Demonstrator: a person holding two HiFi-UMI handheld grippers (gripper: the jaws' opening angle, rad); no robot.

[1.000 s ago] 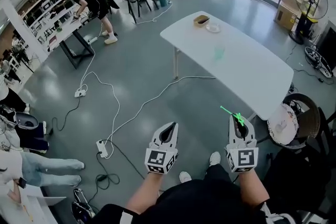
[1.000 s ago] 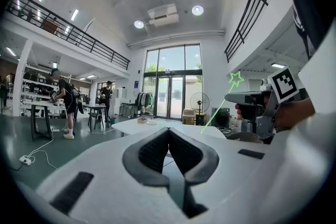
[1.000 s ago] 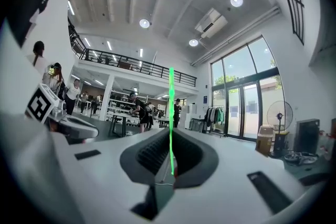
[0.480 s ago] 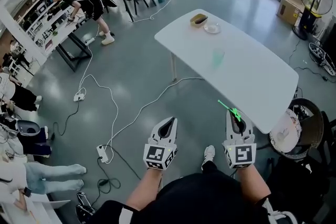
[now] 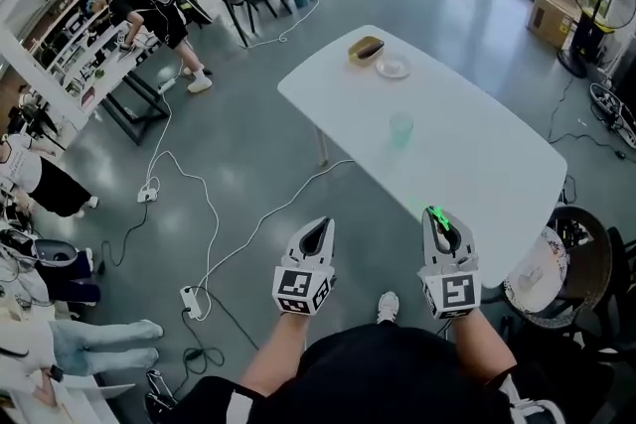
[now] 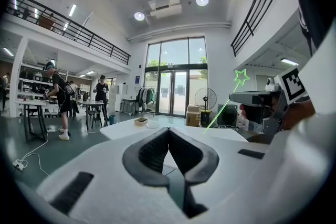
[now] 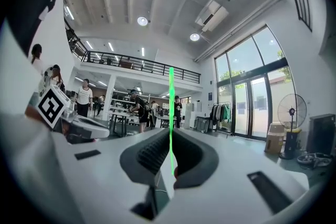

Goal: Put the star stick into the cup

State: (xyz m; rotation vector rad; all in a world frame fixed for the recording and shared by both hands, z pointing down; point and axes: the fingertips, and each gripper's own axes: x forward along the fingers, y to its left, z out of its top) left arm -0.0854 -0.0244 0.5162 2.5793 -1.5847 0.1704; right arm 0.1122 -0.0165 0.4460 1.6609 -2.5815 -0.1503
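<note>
Our right claw (image 5: 435, 215) pinches the green star stick (image 7: 171, 107) tight. Our left claw (image 5: 319, 227) is closed with nothing in it. The cup (image 5: 400, 128) stands well apart on the white table (image 5: 497, 174).

Table (image 5: 477, 176): near end bare. Cup (image 5: 400, 128) stands alone at centre; bowl (image 5: 366, 48) and plate (image 5: 393, 68) occupy the far corner.
</note>
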